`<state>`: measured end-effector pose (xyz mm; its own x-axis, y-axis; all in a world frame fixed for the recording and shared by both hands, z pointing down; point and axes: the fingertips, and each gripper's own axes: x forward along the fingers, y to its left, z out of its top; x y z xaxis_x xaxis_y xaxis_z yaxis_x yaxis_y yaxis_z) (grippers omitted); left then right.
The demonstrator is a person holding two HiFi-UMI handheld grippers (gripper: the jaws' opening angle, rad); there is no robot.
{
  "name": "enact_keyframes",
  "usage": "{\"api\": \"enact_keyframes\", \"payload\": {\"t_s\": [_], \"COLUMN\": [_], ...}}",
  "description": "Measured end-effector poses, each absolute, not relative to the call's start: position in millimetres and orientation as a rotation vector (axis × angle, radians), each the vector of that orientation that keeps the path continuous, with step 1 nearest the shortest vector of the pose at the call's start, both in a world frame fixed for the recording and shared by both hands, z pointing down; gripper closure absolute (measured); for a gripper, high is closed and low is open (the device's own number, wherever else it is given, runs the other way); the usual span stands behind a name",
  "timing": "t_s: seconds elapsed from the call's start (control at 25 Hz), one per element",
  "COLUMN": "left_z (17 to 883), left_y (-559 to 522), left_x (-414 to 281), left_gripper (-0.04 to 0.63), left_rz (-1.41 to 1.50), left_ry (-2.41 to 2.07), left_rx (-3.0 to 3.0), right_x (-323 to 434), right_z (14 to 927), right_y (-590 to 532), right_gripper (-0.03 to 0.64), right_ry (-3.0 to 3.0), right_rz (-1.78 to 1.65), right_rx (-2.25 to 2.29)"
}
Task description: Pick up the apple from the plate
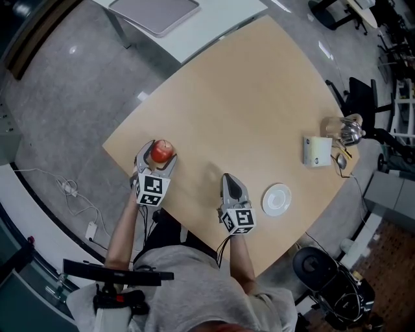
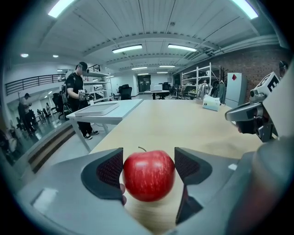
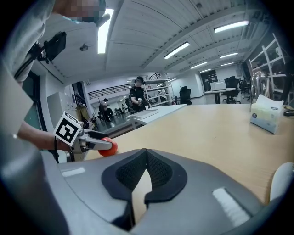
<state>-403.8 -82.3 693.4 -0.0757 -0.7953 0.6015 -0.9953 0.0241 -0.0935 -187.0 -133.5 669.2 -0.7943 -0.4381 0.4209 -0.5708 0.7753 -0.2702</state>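
Wooden table (image 1: 246,97), seen steeply from above, person seated at its near edge with a gripper in each hand.

Left gripper (image 1: 159,155) sits at the table's near-left corner. Jaws stand wide apart with the apple (image 1: 162,151) between them. In the left gripper view both dark pads meet the fruit's flanks, one on each side, so the grip is on. The apple is red with pale streaks and its stem points up. Wood grain shows directly below it; I cannot tell whether it clears the tabletop or rests on it.

Plate (image 1: 277,200) is white and round and lies near the table's front edge, well to the right of the apple. The apple is off it, and the right gripper sits between the two.

Right gripper (image 1: 228,178) lies low over the table just left of the plate and points away from the person. In its own view the pad tips are pressed together, with only a thin slit below them showing table — nothing held.

Farther off, at the table's right edge, stand a tissue box (image 1: 317,151) and a glass pot (image 1: 349,130) just behind it. A white side table (image 1: 194,29) stands beyond the far-left edge with a grey tray (image 1: 155,11) on it. A person in dark clothes (image 2: 78,98) stands beside it in the left gripper view.
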Motion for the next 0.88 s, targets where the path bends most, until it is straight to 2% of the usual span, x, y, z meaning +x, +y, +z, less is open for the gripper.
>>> {"api": "enact_keyframes", "payload": {"t_s": [0.88], "left_z": [689.5], "left_y": [-86.5], "left_x": [-412.1], "left_gripper": [0.236], "left_rz": [0.734], "left_ry": [-1.975], "left_rx": [1.825], "right_x": [-192.9], "right_z": [670.8], "right_y": [-133.9], "right_gripper": [0.611], "right_ry": [-2.631], "right_rz": [0.550], "right_rx": [0.773]}}
